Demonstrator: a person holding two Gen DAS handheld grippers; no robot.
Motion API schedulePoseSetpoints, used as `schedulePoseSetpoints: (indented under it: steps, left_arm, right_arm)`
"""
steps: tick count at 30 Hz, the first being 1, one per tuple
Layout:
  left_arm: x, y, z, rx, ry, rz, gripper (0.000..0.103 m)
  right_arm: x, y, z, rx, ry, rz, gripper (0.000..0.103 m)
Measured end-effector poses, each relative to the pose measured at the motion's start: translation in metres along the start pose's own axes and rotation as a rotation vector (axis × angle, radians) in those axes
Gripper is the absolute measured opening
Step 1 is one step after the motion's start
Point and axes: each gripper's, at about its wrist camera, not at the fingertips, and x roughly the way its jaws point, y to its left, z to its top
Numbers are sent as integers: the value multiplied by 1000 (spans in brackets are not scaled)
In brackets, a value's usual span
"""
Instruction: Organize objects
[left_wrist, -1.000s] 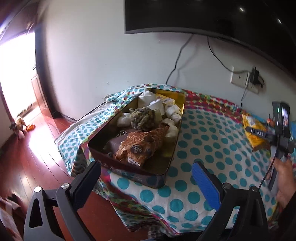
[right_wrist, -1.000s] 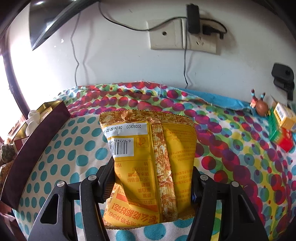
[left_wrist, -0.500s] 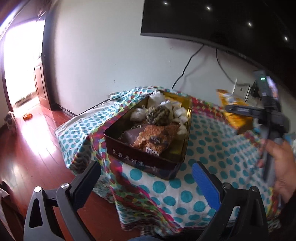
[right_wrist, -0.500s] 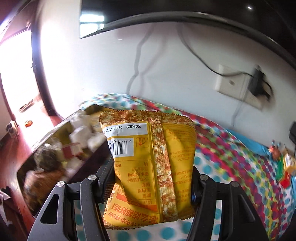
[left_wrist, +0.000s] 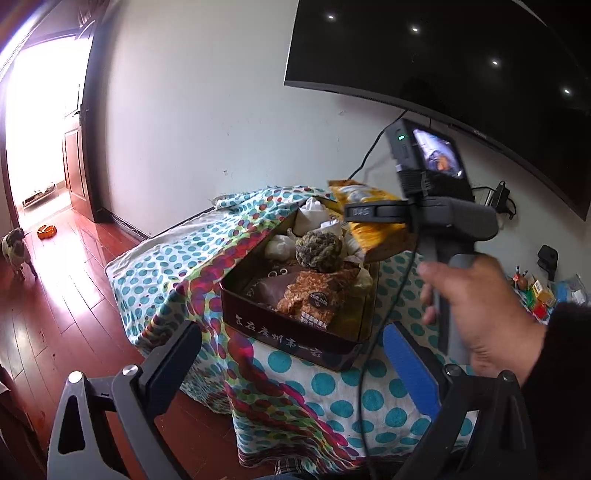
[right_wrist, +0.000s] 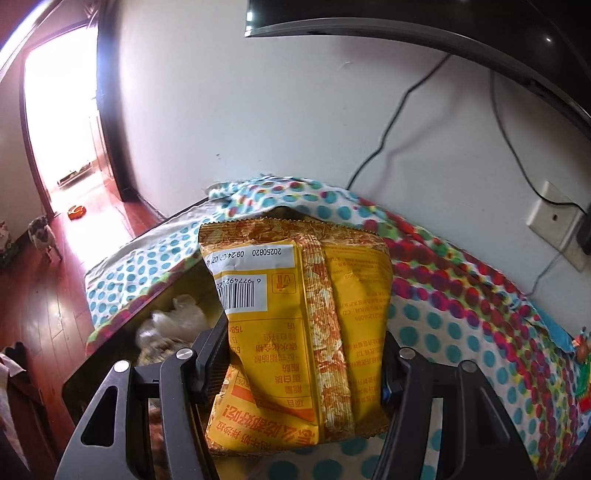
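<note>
A yellow snack bag is clamped between the pads of my right gripper, with its barcode side facing the camera. In the left wrist view a hand holds that right gripper, and the bag hangs over the far end of the dark tin box. The tin holds a green yarn ball, brown and orange snack packets and white wrapped pieces. My left gripper is open with nothing in it, in front of the tin's near wall.
The polka-dot cloth hangs over the table's left and front edges. Small boxes and a toy stand at the far right. A TV and a wall socket with cables are behind. On the wooden floor are a dog and an orange bowl.
My right gripper lifted the yellow bag off the cloth and carried it left, over the tin. My left gripper drew back a little; the tin now looks smaller.
</note>
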Motion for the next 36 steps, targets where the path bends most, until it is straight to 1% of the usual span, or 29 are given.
schedulePoseSetpoints:
  steps: [4,6,10,12,16,18,19,20,22,23,24,25,26,28,29,31,33,36]
  left_arm:
    - [3,9,0,-32,13,-5,101]
    - [5,10,0,-31,16,1,101]
    - [9,11,-1,-28,22,-2,101]
    - [10,10,-2,-20,26,-2,101]
    - [10,8,-3,-15,21,-8,101]
    - [12,8,-4,-16,23,-5,101]
    - [13,8,-4,-20,29,-11,101]
    - [14,8,-4,-21,32,-11,101]
    - [14,7,-5,-20,32,-10,101]
    - [14,7,-5,-18,33,-12,101]
    - [14,6,-5,-17,33,-15,101]
    - [14,5,-5,-16,31,-13,101]
    - [13,4,-6,-12,29,-8,101]
    - [12,3,-6,-11,29,-6,101]
    - [11,1,-6,-10,29,-6,101]
    - [5,-3,-5,-3,15,-2,101]
    - [-1,-9,-4,9,1,0,101]
    - [-12,-20,-1,29,-24,6,101]
  right_arm:
    - [13,12,3,-7,17,5,59]
    - [21,13,4,5,31,11,59]
    - [39,9,7,38,70,8,59]
    - [51,3,7,57,108,11,59]
    - [64,7,9,18,129,0,61]
    - [69,9,8,13,132,-3,66]
    - [72,9,8,15,140,-5,66]
    - [73,8,9,13,142,-9,69]
    - [78,6,11,10,166,-25,82]
    - [79,3,12,16,182,-35,92]
    - [78,-1,13,32,186,-35,95]
    - [74,-4,13,51,178,-17,98]
    - [68,-6,13,68,163,2,103]
    - [49,-7,16,72,112,5,103]
    - [37,-6,17,57,80,-6,103]
    - [5,-3,20,21,-15,-38,103]
    - [-25,-2,21,9,-95,-71,103]
    - [-61,5,12,-15,-145,-125,103]
